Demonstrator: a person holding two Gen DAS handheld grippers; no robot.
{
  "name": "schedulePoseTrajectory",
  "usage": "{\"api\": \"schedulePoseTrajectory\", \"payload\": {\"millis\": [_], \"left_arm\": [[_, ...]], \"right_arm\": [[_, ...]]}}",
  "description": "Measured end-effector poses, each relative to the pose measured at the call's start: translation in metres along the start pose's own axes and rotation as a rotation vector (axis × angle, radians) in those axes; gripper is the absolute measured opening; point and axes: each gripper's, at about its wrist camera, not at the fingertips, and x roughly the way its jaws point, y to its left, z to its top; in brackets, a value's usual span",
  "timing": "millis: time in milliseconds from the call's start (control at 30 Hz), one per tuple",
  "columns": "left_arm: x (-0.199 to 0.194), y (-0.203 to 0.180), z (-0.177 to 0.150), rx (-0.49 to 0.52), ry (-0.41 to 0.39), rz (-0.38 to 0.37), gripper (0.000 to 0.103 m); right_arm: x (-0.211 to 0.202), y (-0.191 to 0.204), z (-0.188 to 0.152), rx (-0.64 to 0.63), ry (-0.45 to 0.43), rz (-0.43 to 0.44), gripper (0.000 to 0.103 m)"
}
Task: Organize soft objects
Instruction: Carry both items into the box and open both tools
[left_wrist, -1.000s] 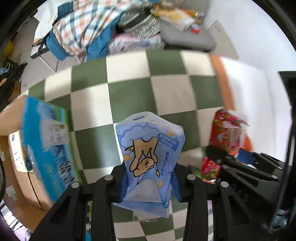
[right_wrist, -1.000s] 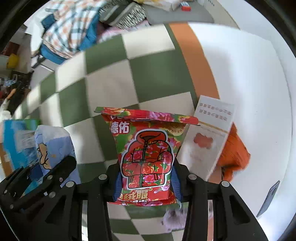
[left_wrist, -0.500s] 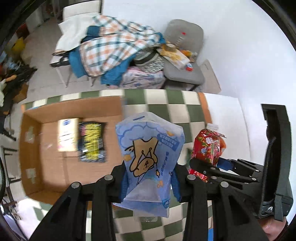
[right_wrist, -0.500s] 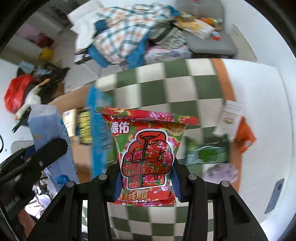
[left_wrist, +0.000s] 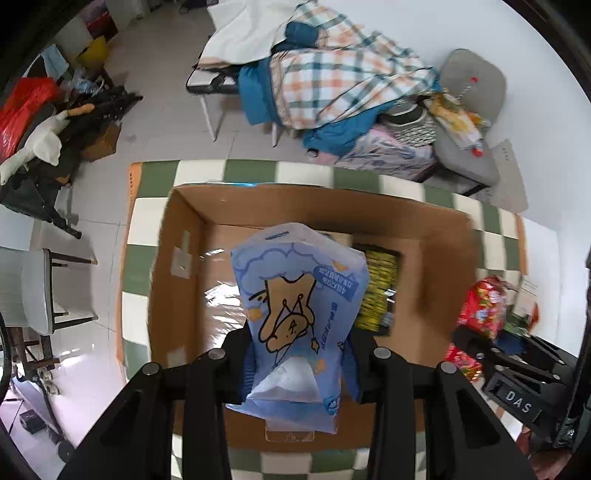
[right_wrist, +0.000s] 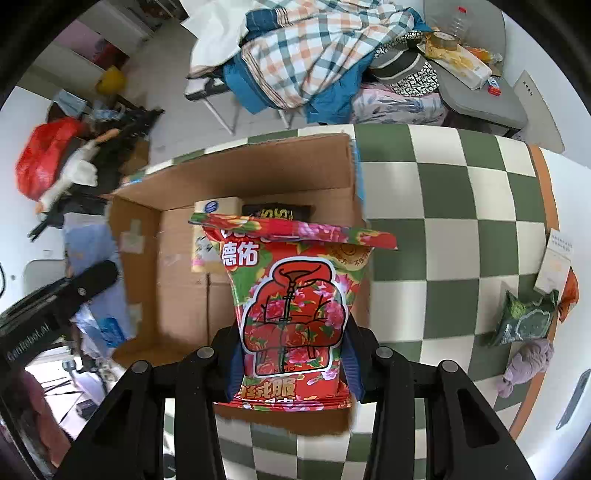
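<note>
1. Now the blue pack sits clamped between the fingers of the left gripper, held above the open box, over its floor.
2. Likewise the red pack is pinched upright in the right gripper, its fingers closed on the pack's lower half, above the box's right part and near rim.
3. Inside the box lie 2 items against the far wall: a pale pack and, to its right, a black-and-yellow pack.
4. Seen from the left wrist, the right gripper and its red pack are just beyond the box's right wall.
5. From the right wrist, the left gripper shows at the box's left wall with its blue pack.
6. Under the box is a green-and-white checked mat.
7. Well to the right of the box, on the mat's edge, lie a green pack, a white card, an orange item and a lilac cloth.
8. Beyond the box stands a chair piled with plaid bedding.
</note>
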Motion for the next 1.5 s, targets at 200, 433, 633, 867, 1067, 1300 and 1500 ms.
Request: {"api": "schedulePoseTrajectory", "payload": {"millis": [200, 433, 633, 867, 1067, 1300, 1500], "left_arm": [[0.042, 0.03, 0.024, -0.023, 0.056, 0.01, 0.035], [0.079, 0.033, 0.04, -0.005, 0.148, 0.016, 0.044], [0.083, 0.029, 0.045, -0.013, 0.16, 0.019, 0.062], [0.068, 0.025, 0.04, 0.028, 0.13, 0.032, 0.098], [0.056, 0.026, 0.022, 0.009, 0.118, 0.007, 0.098], [0.02, 0.028, -0.017, 0.015, 0.003, 0.047, 0.098], [-0.012, 0.037, -0.059, -0.025, -0.07, 0.014, 0.103]], "right_arm": [[0.047, 0.011, 0.032, 0.014, 0.029, -0.114, 0.046], [0.074, 0.011, 0.054, 0.027, 0.042, -0.189, 0.046], [0.075, 0.015, 0.064, 0.023, 0.032, -0.225, 0.07], [0.06, 0.019, 0.061, 0.008, 0.011, -0.21, 0.092], [0.052, 0.02, 0.046, 0.005, 0.011, -0.181, 0.096], [0.035, 0.025, 0.013, -0.04, -0.022, -0.186, 0.103], [0.015, 0.031, -0.026, -0.074, -0.066, -0.171, 0.103]]}}
